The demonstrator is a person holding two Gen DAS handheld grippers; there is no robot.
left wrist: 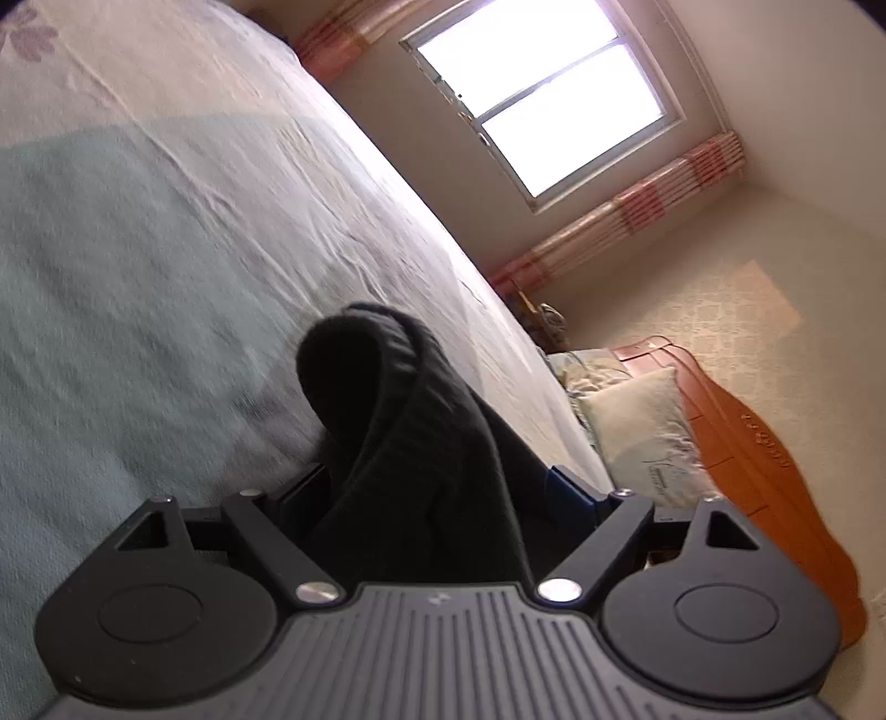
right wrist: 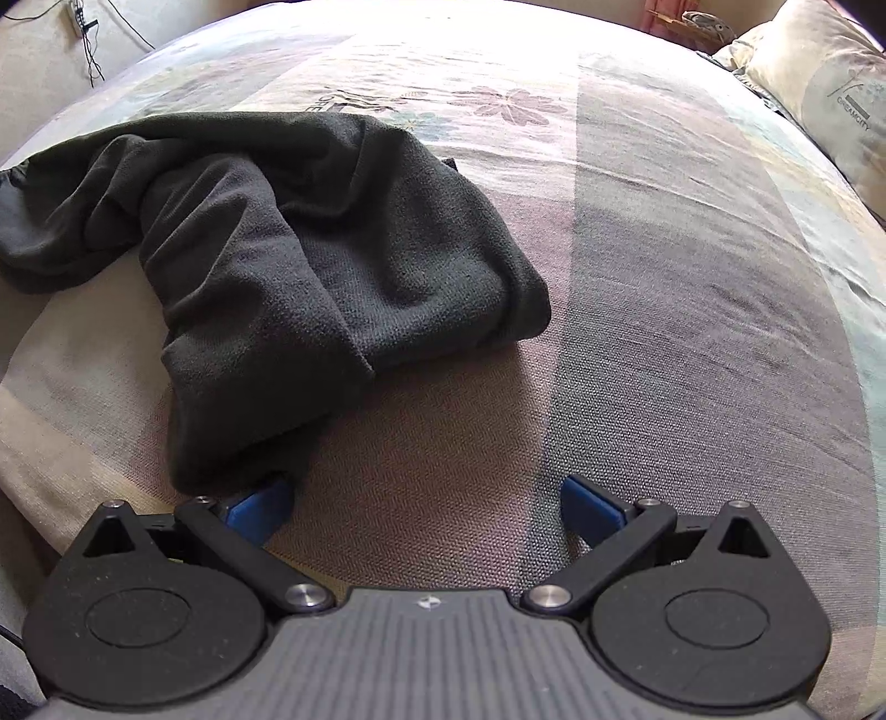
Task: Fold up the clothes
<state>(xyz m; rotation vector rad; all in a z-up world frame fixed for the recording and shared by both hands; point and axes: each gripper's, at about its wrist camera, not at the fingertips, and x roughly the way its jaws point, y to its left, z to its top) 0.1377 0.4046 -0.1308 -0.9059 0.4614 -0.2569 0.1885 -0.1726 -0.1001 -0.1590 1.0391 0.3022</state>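
A dark grey fleece garment lies crumpled on the bed's patterned cover, left of centre in the right wrist view. My right gripper stands open just above the cover; its left blue fingertip touches the garment's near corner, while its right one is over bare cover. In the left wrist view a thick fold of black garment with a ribbed band rises between the wide-set jaws of my left gripper. The cloth hides most of both fingertips, and I see no pad pressing it.
The bed cover fills the left of the left wrist view. A pale pillow leans against an orange wooden headboard. A bright window with striped curtains is beyond. The pillow also shows at top right, and cables hang at top left.
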